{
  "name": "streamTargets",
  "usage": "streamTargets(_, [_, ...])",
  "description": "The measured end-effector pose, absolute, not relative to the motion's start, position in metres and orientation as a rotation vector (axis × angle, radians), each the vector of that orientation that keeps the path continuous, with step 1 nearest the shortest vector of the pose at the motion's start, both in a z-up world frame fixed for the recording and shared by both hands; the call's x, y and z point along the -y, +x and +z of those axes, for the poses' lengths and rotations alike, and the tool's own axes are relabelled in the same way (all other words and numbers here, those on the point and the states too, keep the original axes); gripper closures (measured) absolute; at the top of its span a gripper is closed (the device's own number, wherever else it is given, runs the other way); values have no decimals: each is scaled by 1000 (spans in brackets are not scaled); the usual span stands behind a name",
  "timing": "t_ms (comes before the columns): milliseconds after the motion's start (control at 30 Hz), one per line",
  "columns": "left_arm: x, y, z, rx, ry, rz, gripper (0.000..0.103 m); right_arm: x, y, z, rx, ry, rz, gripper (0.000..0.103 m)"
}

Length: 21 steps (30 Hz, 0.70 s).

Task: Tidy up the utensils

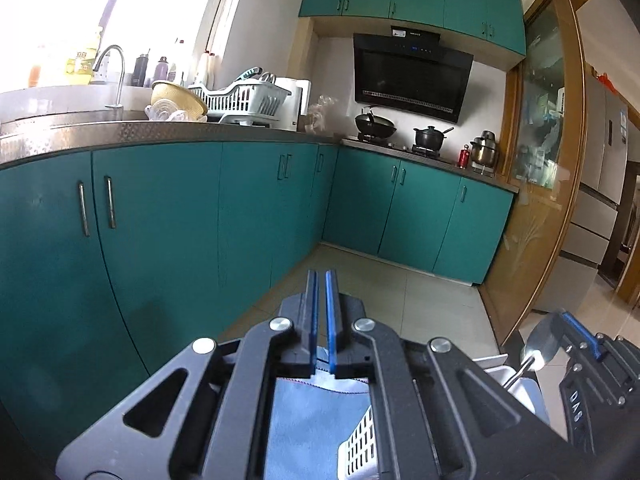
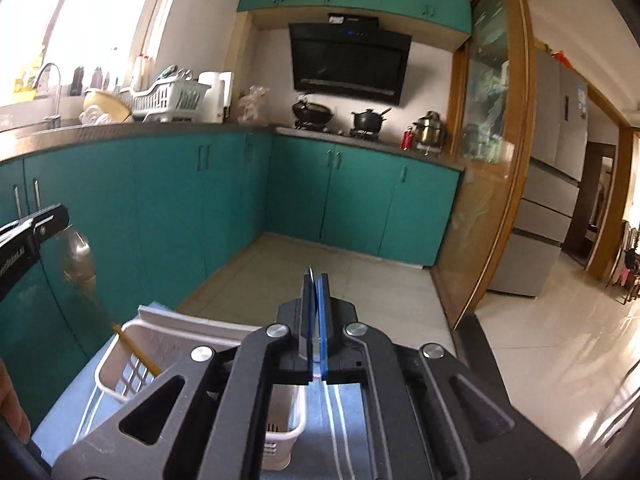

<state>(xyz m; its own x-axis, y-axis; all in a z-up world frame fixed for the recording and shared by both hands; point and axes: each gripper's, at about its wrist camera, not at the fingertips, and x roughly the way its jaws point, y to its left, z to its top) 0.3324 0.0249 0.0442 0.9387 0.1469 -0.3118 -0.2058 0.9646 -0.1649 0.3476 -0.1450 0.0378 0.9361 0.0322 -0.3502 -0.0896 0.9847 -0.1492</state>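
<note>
left tongs [image 1: 321,276]: pressed together, empty | right tongs [image 2: 317,276]: nearly pressed together, nothing between them | spoon [image 2: 78,258]: bowl up, yellow handle down in the white basket [image 2: 105,364], between the two tongs; contact with either unclear | basket: on blue cloth [image 2: 64,408], near, facing teal cabinets [image 2: 168,208]

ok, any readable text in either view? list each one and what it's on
"立白": label on the yellow bottle by the window.
Range hood: top badge and panel marks too small to read.
Fridge: blue sticker blurred, unreadable.
Side lettering on the left tongs and right tongs: skewed and blurred, not readable.
</note>
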Motion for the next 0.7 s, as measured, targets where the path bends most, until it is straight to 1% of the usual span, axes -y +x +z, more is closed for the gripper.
streamTargets(33, [-26,331,43,-306,-209,173,99,147,346,36,-359,-160,70,91])
streamTargets(133, [-33,327,43,-309,-237,150,99,154,338,37,-372,-117,98,87])
streamTargets(167, [-34,324,42,-313,-245,142,96,158,335,39,-376,-96,104,87])
streamTargets(200, [-37,321,41,-316,-254,131,91,162,331,41,-378,-77,111,84])
streamTargets(233, [-39,318,39,-317,-260,125,88,168,324,43,-378,-53,117,81])
streamTargets(267, [-40,314,38,-317,-261,123,82,172,318,44,-376,-37,120,79])
streamTargets(300, [-42,305,35,-314,-258,122,78,179,308,46,-372,-11,125,75])
streamTargets(333, [-44,299,33,-314,-257,121,77,185,301,47,-370,7,128,71])
streamTargets(400, [-47,286,25,-341,-257,113,73,201,278,44,-377,50,135,69])
streamTargets(533, [-46,269,-6,-459,-237,58,70,226,248,22,-447,109,134,69])
streamTargets(700, [-25,265,-60,-640,-173,-46,71,221,250,-50,-726,109,196,69])
